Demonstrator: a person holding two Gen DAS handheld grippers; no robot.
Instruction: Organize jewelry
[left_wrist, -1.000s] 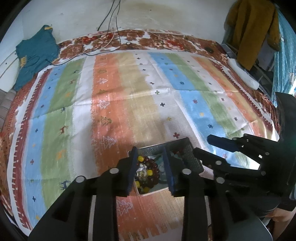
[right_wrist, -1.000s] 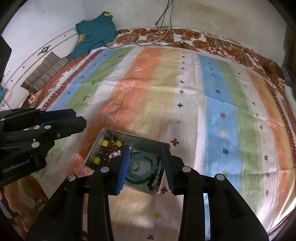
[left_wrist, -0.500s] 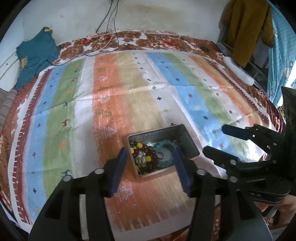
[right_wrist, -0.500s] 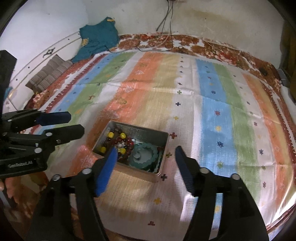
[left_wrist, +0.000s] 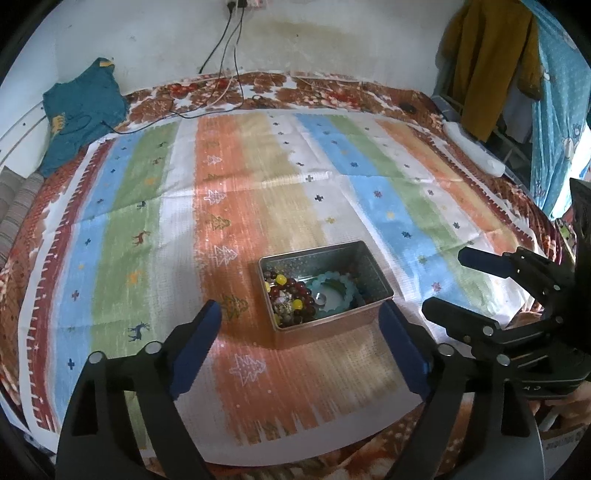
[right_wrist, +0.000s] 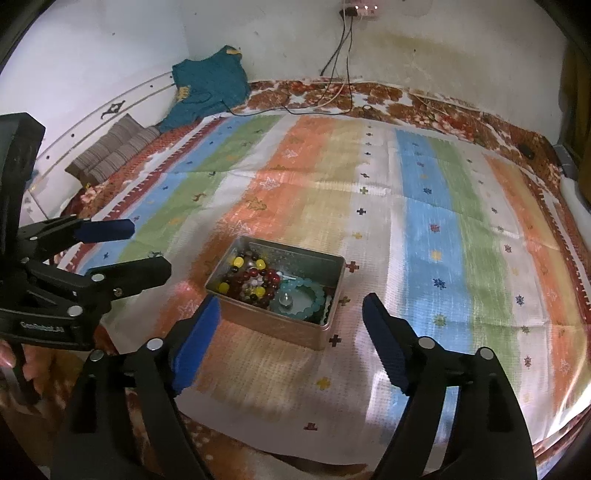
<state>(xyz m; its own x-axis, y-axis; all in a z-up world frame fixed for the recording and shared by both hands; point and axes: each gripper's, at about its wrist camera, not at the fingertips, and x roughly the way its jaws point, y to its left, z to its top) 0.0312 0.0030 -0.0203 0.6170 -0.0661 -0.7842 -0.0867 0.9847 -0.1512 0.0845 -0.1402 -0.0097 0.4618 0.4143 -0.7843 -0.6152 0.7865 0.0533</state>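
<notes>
Both the left gripper (left_wrist: 301, 330) and right gripper (right_wrist: 291, 317) have just been opening; their jaws stand wide, empty. The jewelry tin (left_wrist: 325, 325) sits just ahead, untouched.

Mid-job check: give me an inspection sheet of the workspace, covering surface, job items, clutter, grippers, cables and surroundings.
Surface: striped cloth spread flat over a floral bedspread.
Job's things: open metal tin on the cloth, holding a dark red and yellow bead bracelet and a teal bracelet.
Clutter: teal garment at the far corner; striped cushions.
Grippers: left gripper and right gripper both open, jaws just widened, nothing between them.
Cables: black and white leads trail from the wall onto the bedspread.
Surroundings: mustard coat hanging, blue curtain.
</notes>
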